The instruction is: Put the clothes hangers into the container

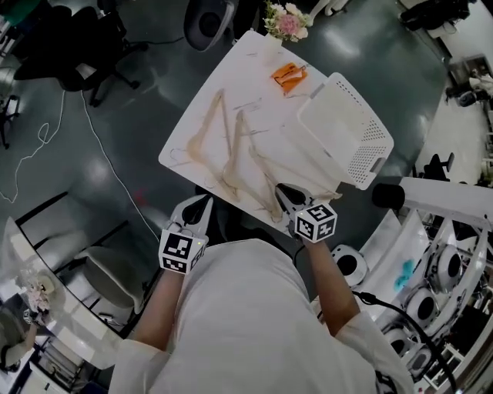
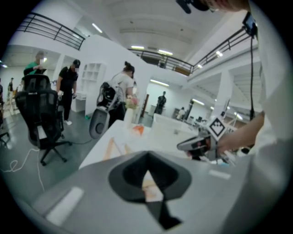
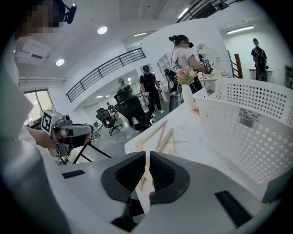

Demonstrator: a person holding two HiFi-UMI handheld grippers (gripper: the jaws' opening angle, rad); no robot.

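Three pale wooden hangers [image 1: 240, 150] lie spread over the white table [image 1: 254, 61], and they also show ahead in the right gripper view, hangers [image 3: 158, 135]. A white perforated container [image 1: 362, 154] stands at the table's right side; its wall [image 3: 247, 119] fills the right of the right gripper view. My left gripper [image 1: 202, 202] is shut and empty, just off the table's near-left edge. My right gripper [image 1: 283, 191] is shut with nothing between its jaws, above the near end of the rightmost hanger. Each gripper sees the other: the right gripper [image 2: 192, 145] and the left gripper [image 3: 84, 130].
An orange object [image 1: 286, 75] and a vase of flowers [image 1: 286, 23] sit at the table's far end. A black office chair [image 1: 85, 46] and a cable [image 1: 100, 154] are on the floor to the left. White equipment [image 1: 439, 262] crowds the right. People stand in the background.
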